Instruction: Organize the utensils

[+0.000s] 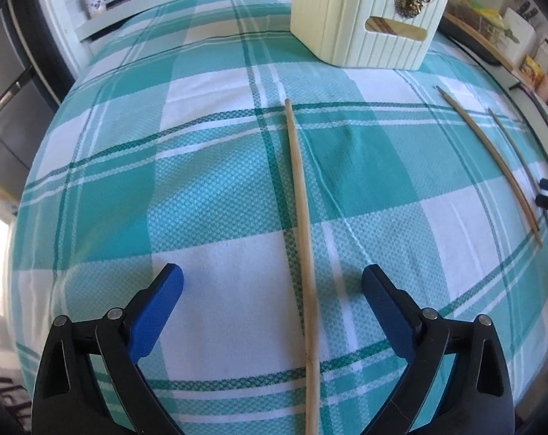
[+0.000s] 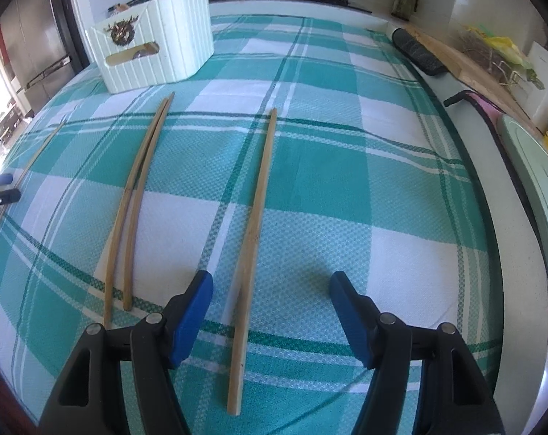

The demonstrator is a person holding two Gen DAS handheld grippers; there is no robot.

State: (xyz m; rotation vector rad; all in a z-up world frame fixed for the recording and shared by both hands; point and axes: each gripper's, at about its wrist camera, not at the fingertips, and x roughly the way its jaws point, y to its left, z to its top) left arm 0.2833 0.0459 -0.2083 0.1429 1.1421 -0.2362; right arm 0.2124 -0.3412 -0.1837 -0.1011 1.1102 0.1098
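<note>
The chopsticks lie flat on the checked cloth (image 1: pixel 215 166) that covers the table. One chopstick (image 1: pixel 303 239) runs straight away from me, right between the two blue tips of my left tongs (image 1: pixel 272 290). Another chopstick (image 2: pixel 254 239) lies the same way between the tips of my right tongs (image 2: pixel 270 295), a bit closer to the left tip. Two more chopsticks (image 2: pixel 134 195) lie side by side just to the left of it, touching near their far ends. The cream holder box (image 1: pixel 368 18) stands at the far end of the cloth, well apart from all the sticks. I think the sticks should go in there.

To do this step well, I think I should bring each pair of tongs down until both tips sit on the cloth, one on each side of the stick, and then squeeze slowly. The sticks are thin and smooth, so they may roll or slip out. I would grab near the middle, so the stick does not tip when I lift it. On the right I must take care not to bump the two sticks next to mine.

Both of my tongs are wide open now. They hold nothing. I cannot tell if the tips touch the cloth yet.
</note>
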